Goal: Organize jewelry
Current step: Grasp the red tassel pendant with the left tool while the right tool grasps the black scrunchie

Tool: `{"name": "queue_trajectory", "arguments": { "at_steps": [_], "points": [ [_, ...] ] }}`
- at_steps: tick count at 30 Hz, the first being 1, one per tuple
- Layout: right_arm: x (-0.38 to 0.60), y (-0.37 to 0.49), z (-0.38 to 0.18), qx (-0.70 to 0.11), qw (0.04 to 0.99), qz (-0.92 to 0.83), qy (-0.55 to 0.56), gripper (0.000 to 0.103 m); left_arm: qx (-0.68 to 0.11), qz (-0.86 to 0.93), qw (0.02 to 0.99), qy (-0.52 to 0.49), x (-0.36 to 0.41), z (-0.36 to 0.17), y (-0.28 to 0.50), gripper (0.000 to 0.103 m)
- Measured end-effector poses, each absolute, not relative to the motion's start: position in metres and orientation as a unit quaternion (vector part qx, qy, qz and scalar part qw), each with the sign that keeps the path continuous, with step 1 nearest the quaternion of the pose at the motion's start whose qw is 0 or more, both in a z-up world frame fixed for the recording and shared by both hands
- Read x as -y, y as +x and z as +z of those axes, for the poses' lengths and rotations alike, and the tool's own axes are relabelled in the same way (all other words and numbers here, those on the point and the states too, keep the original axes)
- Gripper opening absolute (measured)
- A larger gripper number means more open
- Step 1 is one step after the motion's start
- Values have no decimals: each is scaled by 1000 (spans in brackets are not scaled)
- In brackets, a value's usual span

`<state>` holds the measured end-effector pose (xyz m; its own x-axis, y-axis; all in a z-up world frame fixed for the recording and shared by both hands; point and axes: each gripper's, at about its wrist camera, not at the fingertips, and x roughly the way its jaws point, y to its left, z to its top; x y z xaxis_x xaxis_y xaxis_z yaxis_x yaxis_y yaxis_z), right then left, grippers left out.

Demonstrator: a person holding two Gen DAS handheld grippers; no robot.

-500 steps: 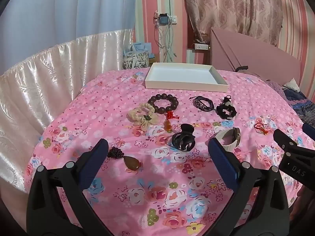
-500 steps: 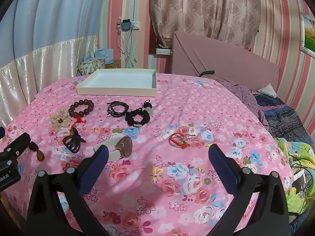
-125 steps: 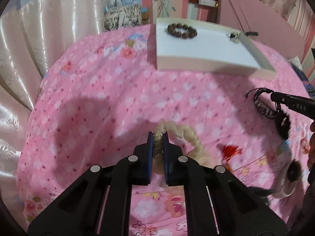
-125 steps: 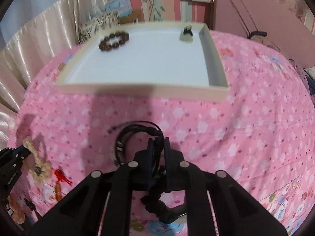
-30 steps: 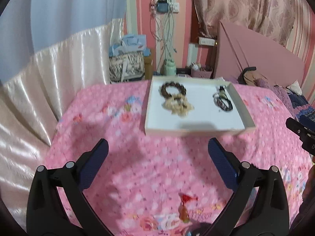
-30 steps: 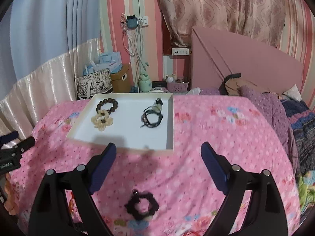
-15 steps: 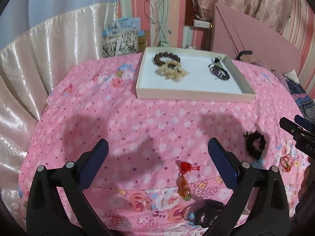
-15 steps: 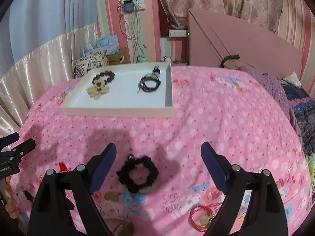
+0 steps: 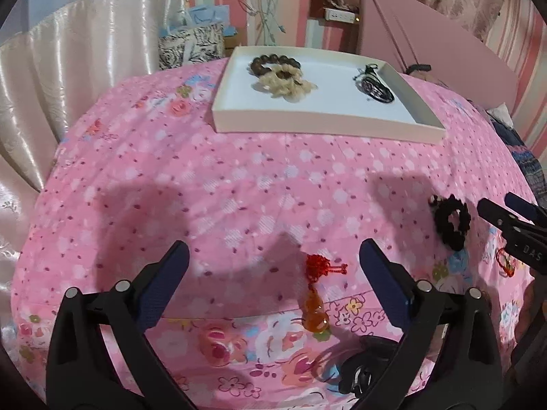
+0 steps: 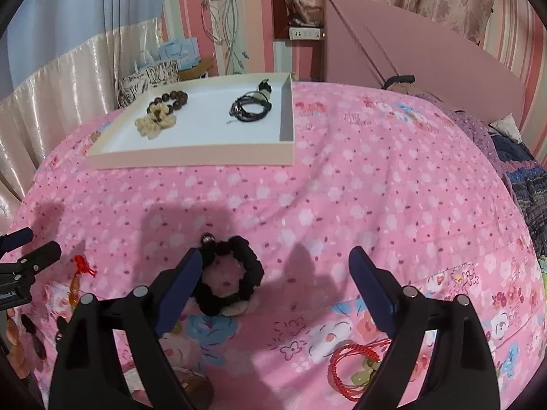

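Tray (image 10: 191, 157) held bead bracelet (image 10: 170, 100), cream scrunchie (image 10: 154, 124), black cords (image 10: 250, 107). Left on bedspread (image 10: 342, 198): black scrunchie (image 10: 236, 275), amber pendant (image 9: 315, 309), red cord (image 10: 355, 364). Both grippers (image 9: 273, 273) (image 10: 273, 275) spread wide, empty.

one tray (image 10: 287, 143) – three pieces inside

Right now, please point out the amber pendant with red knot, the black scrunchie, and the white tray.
amber pendant (image 9: 316, 314): left wrist view, on the orange stone.
black scrunchie (image 10: 251, 270): right wrist view, on its right fabric loop.
white tray (image 10: 205, 157): right wrist view, on its near wall.
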<state>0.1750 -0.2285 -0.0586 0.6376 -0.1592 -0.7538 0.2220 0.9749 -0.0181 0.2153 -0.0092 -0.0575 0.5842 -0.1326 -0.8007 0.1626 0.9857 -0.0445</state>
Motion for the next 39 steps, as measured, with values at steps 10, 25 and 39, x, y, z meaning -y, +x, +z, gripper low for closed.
{"name": "queue_trajectory", "arguments": {
  "at_steps": [10, 25, 39],
  "points": [
    [229, 184, -78, -434, 894, -107, 31, 87, -486, -118, 866, 25, 23, -86, 222, 70],
    [222, 193, -98, -452, 887, -95, 24, 66, -487, -107, 866, 47, 26, -95, 229, 45],
    [217, 194, -96, -451, 889, -76, 23, 28, -484, -105, 867, 52, 25, -93, 227, 18]
  ]
}}
